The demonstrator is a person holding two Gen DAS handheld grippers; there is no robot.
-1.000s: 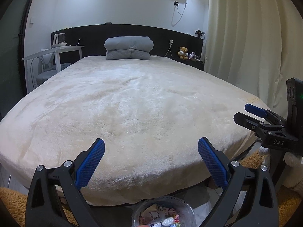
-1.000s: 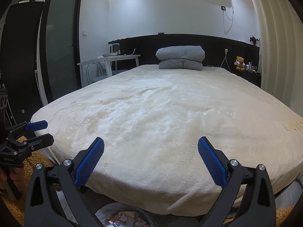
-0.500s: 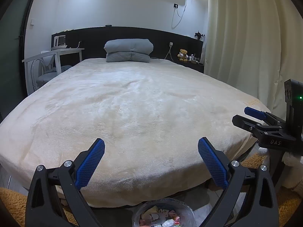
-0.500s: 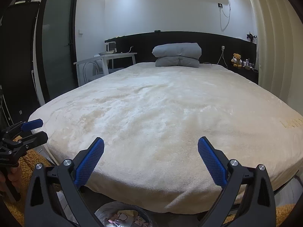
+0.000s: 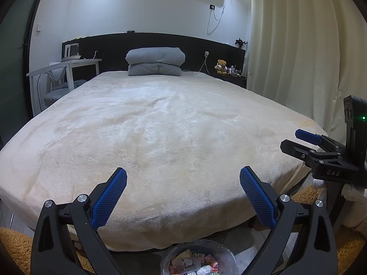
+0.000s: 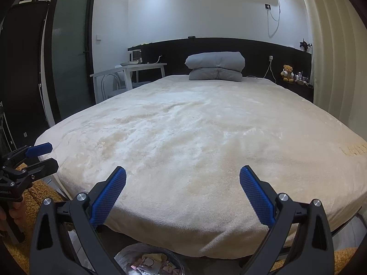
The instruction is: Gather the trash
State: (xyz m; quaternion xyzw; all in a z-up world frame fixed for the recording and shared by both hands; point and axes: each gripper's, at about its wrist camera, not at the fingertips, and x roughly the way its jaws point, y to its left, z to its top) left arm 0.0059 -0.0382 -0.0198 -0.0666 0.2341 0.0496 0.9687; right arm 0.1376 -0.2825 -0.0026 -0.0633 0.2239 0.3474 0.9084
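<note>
— Trash sits low in your view: the bag-lined bin (image 5: 198,260) on the floor at the foot of the bed (image 5: 160,137), holding wrappers, its lower part cut off by the frame edge.

— And your claws?

— Your left gripper (image 5: 183,197) is spread wide, nothing between its blue pads (image 5: 107,199). Your right gripper (image 6: 183,196) is spread wide too, empty. Each hangs above the bin, before the bed's edge.

— What stands around you?

— A folded grey duvet (image 5: 155,61) at the dark headboard (image 5: 195,45), a white desk (image 5: 66,65) on the left, a teddy bear (image 5: 221,66) on the shelf, curtains (image 5: 298,57) on the right. An orange rug (image 5: 13,247) lies under you.

— Anything unclear?

— The wrappers are too small to identify.
</note>
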